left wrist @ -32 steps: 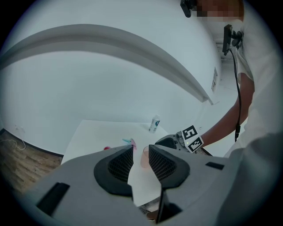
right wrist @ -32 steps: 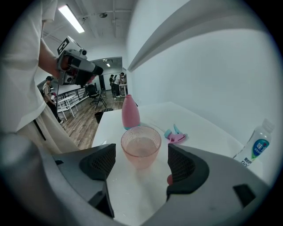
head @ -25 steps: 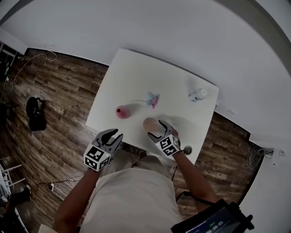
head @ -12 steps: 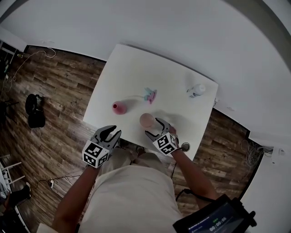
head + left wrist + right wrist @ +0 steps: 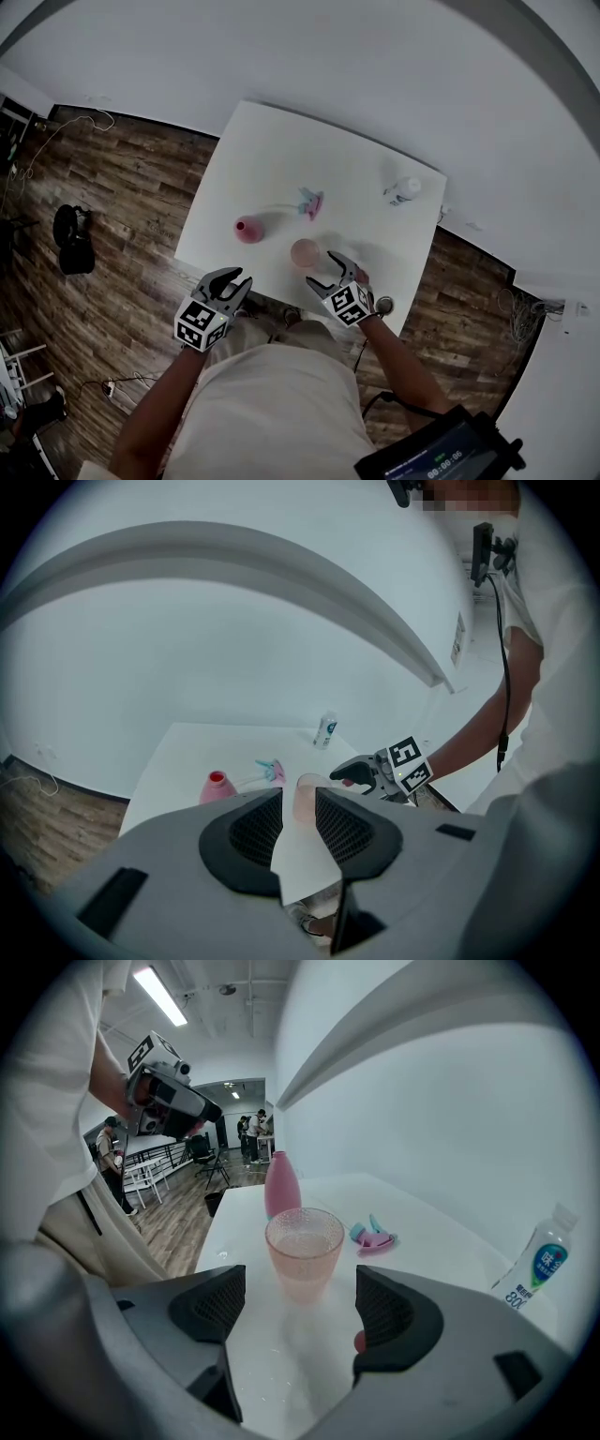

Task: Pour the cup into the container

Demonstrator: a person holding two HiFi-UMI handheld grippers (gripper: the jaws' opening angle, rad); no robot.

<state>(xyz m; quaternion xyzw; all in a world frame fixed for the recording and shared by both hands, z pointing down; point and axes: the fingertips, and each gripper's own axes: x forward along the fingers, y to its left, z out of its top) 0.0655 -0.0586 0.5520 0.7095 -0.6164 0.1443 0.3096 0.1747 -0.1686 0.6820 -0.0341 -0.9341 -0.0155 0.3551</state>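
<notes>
A pink textured glass cup (image 5: 306,253) (image 5: 305,1251) stands upright on the white table (image 5: 281,159), near its front edge. My right gripper (image 5: 330,269) (image 5: 300,1290) is open, with its jaws just short of the cup and a pad on either side of it, not touching. A pink bottle-shaped container (image 5: 247,229) (image 5: 281,1185) with an open neck stands to the cup's left. My left gripper (image 5: 228,280) (image 5: 298,822) hovers off the table's front edge with its jaws a little apart and nothing between them. In the left gripper view the cup (image 5: 307,794) shows far off through that gap.
A pink and blue spray head (image 5: 311,202) (image 5: 375,1237) lies behind the cup. A small plastic water bottle (image 5: 406,190) (image 5: 536,1265) stands at the table's far right corner. Wood floor surrounds the table, and a white wall runs behind it.
</notes>
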